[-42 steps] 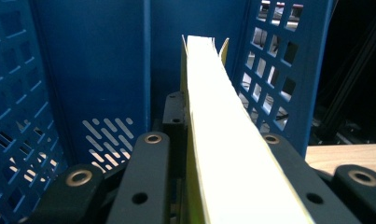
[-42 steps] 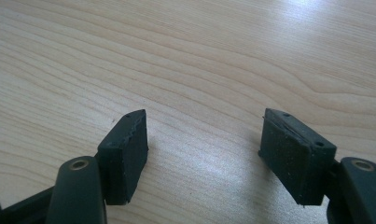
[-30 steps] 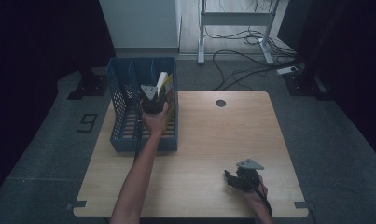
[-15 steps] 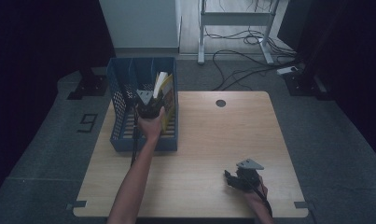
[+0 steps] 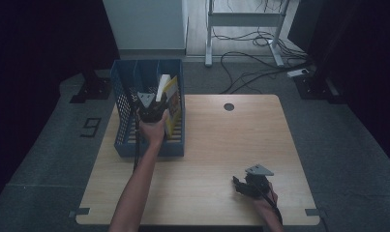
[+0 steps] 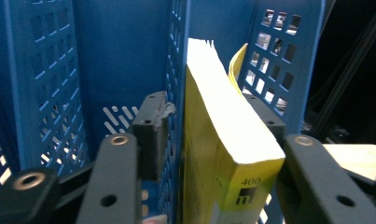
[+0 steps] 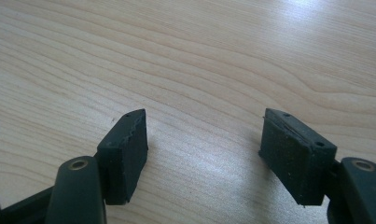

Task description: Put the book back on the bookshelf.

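Reaching into the blue file rack [image 5: 127,87], the left gripper [image 5: 151,104] has the yellow book [image 5: 170,104] just at its right in the high view. Its own view shows the book [image 6: 223,140] between jaws that have just been opening, its left pad [image 6: 150,135] clear and beyond a divider. Resting on the table [image 7: 223,51], the right gripper [image 7: 204,140] gapes empty.
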Demonstrator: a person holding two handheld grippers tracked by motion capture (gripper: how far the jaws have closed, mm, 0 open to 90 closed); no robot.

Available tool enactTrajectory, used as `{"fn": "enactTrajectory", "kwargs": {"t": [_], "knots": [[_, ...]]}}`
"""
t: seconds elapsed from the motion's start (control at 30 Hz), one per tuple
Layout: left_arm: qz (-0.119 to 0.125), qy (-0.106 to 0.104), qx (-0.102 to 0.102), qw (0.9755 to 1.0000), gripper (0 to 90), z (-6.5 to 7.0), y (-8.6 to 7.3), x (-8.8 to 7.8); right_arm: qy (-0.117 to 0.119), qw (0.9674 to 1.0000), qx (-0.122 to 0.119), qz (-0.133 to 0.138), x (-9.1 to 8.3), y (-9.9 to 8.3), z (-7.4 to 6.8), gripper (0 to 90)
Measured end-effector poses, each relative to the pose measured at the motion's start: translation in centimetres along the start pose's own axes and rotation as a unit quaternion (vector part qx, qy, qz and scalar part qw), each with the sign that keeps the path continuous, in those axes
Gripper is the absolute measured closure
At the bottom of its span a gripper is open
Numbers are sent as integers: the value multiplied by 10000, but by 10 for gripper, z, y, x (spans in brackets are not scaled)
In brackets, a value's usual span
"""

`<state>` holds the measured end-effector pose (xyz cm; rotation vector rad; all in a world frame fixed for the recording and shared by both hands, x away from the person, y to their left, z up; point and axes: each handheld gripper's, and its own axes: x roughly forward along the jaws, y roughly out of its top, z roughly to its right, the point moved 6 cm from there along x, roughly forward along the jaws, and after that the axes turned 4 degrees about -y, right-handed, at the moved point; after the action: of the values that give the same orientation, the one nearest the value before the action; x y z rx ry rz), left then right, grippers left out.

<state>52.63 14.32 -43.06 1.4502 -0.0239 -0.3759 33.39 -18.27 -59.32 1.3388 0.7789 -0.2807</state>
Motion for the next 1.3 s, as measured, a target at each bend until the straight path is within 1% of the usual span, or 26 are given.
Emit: {"fn": "enactTrajectory", "kwargs": {"t": [0.23,0.37,0.53,0.63,0.73,0.9,0.97,1.07,1.17,1.3], "knots": [[-54,-307,-50,9995,451,3,-3,-6,-4,10000,-9,-1,0,0,0,312],[-52,-369,-57,9993,423,3,-4,-10,-6,10000,-9,0,0,0,0,312],[-75,-452,-121,9989,409,3,-5,-17,-5,10000,-9,-3,0,0,0,313],[-113,-590,-212,9980,400,3,-7,-24,1,10000,3,-2,0,0,0,313],[-122,-673,-252,9973,399,2,-10,-31,6,10000,13,-3,0,0,0,312],[-164,-936,-337,9949,396,2,-12,-48,3,10000,8,-5,0,0,0,311],[-215,-1057,-314,9937,395,4,-15,-56,4,10000,5,-6,0,0,0,311],[-250,-1186,-310,9921,395,6,-19,-67,9,10000,-12,-1,0,0,0,311],[-298,-1324,-257,9904,397,10,-24,-78,7,10000,-15,1,1,1,1,310],[-392,-1509,-299,9873,397,15,-33,-91,9,10000,-11,2,1,1,1,310]]}}
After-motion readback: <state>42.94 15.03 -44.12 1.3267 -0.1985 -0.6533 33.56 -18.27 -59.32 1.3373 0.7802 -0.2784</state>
